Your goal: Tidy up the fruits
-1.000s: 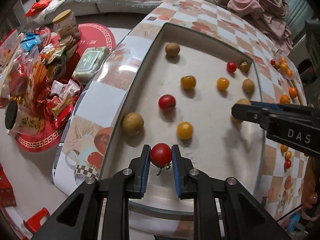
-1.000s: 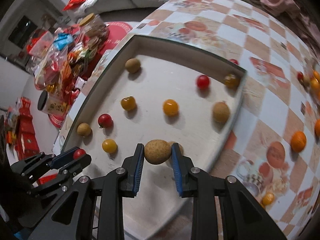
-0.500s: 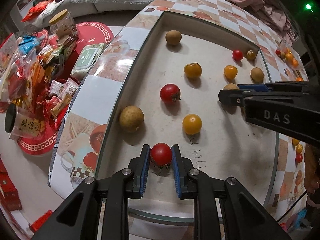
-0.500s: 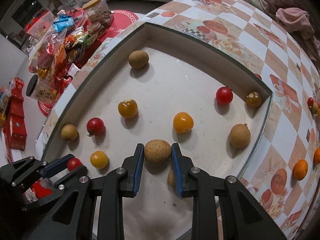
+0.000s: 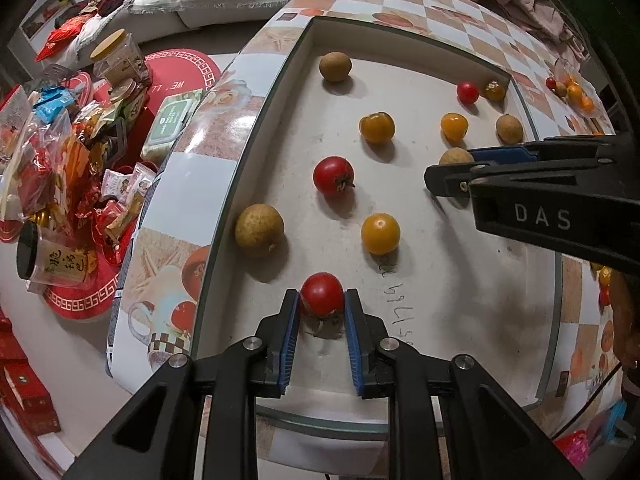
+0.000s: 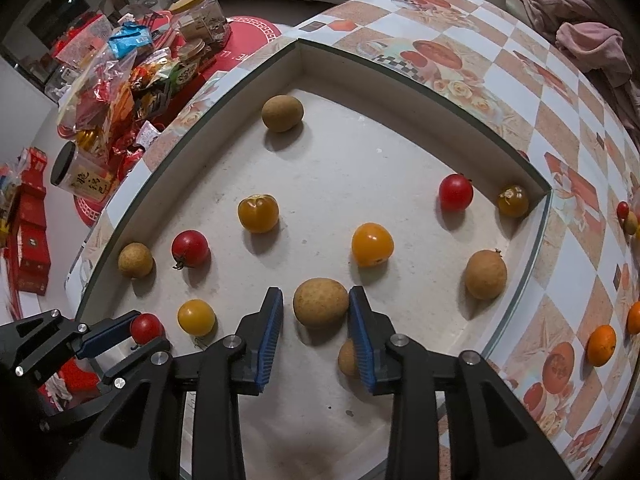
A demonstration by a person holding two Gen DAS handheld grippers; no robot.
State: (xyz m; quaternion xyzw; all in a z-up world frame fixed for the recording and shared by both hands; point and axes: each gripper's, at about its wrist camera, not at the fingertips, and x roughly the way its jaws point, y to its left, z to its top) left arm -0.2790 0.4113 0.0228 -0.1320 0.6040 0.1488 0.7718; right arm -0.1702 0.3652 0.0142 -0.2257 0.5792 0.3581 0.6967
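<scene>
A pale tray (image 5: 460, 320) set in the tiled table holds red tomatoes, yellow tomatoes and brown round fruits in rows. My left gripper (image 5: 322, 300) is shut on a red tomato (image 5: 322, 294) low over the tray's near edge; this tomato also shows in the right wrist view (image 6: 146, 327). My right gripper (image 6: 316, 304) has opened around a brown fruit (image 6: 320, 307) that rests on the tray, with a gap on the left side. The right gripper shows in the left wrist view (image 5: 452, 168) beside that brown fruit (image 5: 455, 157).
Another brown fruit (image 6: 347, 358) lies under the right finger. Loose oranges (image 6: 601, 345) and small fruits lie on the tiled table (image 6: 560, 128) right of the tray. Snack bags and jars (image 5: 60, 152) crowd the floor on the left. Clothes (image 6: 580, 40) lie behind.
The right gripper lowered and opened, letting the brown fruit rest on the tray. The left gripper came down towards the tray, still holding the red tomato.
</scene>
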